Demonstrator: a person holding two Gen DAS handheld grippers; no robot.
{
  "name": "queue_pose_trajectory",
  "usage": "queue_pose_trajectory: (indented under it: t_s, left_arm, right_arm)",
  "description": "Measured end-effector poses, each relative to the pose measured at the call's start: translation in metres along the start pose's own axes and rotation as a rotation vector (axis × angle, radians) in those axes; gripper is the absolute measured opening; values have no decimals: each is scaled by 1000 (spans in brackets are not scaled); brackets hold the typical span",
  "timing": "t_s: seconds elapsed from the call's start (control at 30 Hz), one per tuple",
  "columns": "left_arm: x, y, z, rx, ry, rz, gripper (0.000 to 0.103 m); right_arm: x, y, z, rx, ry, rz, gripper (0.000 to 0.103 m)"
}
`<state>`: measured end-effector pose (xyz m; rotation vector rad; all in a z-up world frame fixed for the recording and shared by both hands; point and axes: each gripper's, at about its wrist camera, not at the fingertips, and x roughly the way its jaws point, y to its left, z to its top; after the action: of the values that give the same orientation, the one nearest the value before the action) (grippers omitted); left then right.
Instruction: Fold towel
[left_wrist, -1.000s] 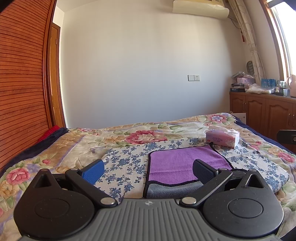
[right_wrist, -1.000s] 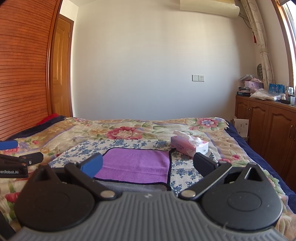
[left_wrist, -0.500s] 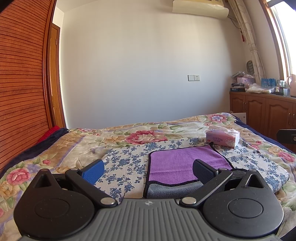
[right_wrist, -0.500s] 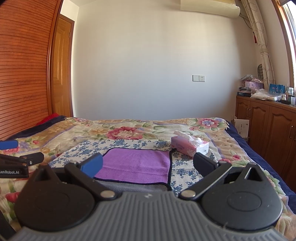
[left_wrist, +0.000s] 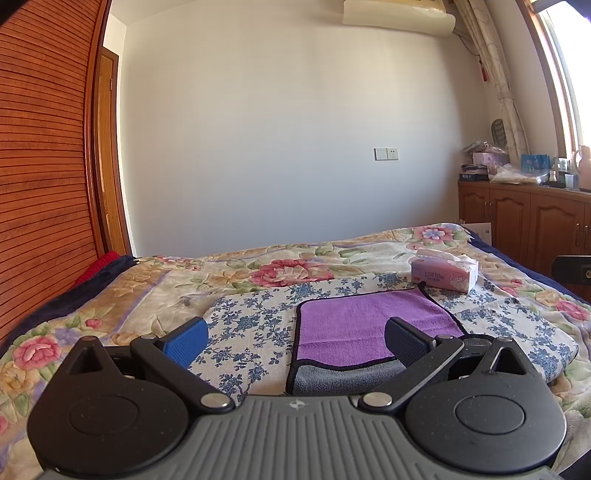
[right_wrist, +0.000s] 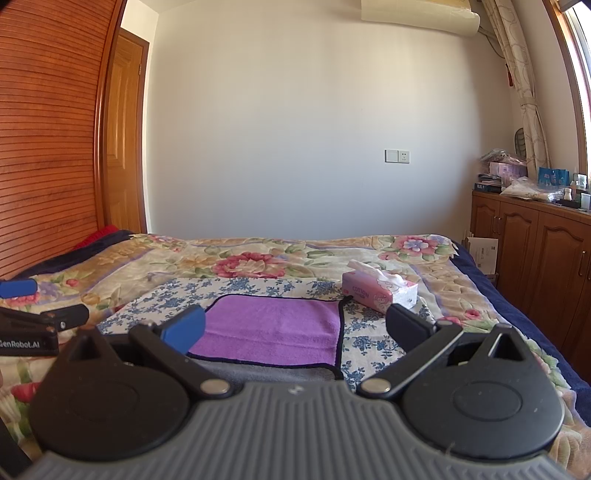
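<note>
A purple towel (left_wrist: 369, 325) with a black hem lies flat on the blue-flowered cloth (left_wrist: 255, 321) on the bed; its grey underside shows as a strip along the near edge. It also shows in the right wrist view (right_wrist: 273, 330). My left gripper (left_wrist: 295, 341) is open and empty, held above the bed short of the towel's near left corner. My right gripper (right_wrist: 295, 328) is open and empty, short of the towel's near edge. The left gripper (right_wrist: 33, 317) shows at the left edge of the right wrist view.
A pink tissue box (left_wrist: 445, 275) sits just beyond the towel's far right corner; it also shows in the right wrist view (right_wrist: 378, 291). A floral quilt (left_wrist: 288, 266) covers the bed. A wooden cabinet (left_wrist: 524, 221) stands right, a slatted wardrobe (left_wrist: 44, 166) left.
</note>
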<state>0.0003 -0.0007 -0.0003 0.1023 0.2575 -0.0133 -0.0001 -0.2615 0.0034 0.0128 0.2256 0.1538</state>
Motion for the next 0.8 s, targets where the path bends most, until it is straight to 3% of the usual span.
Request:
queue_pose_trajectory:
  t_s: [0.8]
  left_arm:
    - [-2,-2,-2,26,5,-7,103]
  right_arm:
    - [0,0,-1,2,-4,-1,103]
